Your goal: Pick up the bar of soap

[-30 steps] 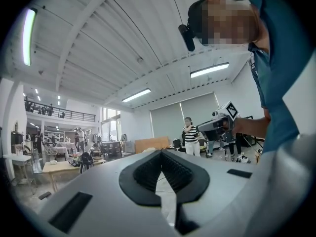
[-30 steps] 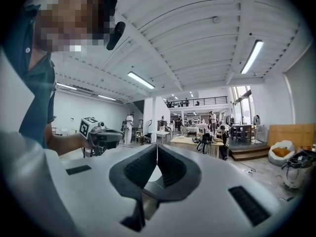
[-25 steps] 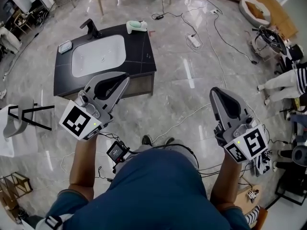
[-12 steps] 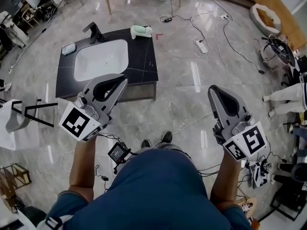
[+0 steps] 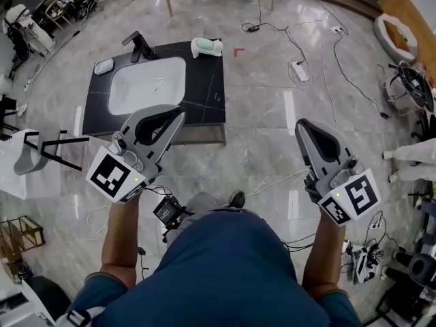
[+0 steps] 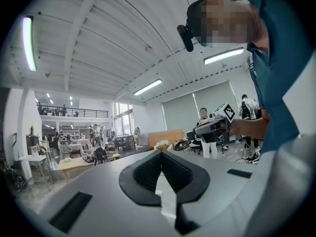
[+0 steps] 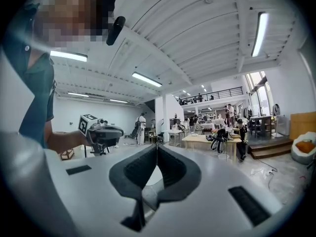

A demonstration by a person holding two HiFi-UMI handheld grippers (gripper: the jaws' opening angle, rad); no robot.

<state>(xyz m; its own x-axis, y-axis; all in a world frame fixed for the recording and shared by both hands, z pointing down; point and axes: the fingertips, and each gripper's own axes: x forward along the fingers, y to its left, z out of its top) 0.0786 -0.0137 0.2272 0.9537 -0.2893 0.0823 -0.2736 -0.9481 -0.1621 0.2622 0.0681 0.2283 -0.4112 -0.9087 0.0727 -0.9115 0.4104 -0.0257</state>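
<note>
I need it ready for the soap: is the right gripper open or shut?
Shut. In the right gripper view the grey right gripper has its black-padded jaws together at the tips, nothing between them.

The person wears a dark teal short-sleeved shirt [image 5: 225,271], and a small black device [image 5: 167,212] hangs on black cables at the front. The left gripper [image 5: 181,112] and right gripper [image 5: 300,125] are pale grey shells with black ribbed pads [image 6: 146,172] inside. Each carries a white cube printed with black square markers, the left cube [image 5: 111,176] and the right cube [image 5: 354,199], beside a small green light.
</note>
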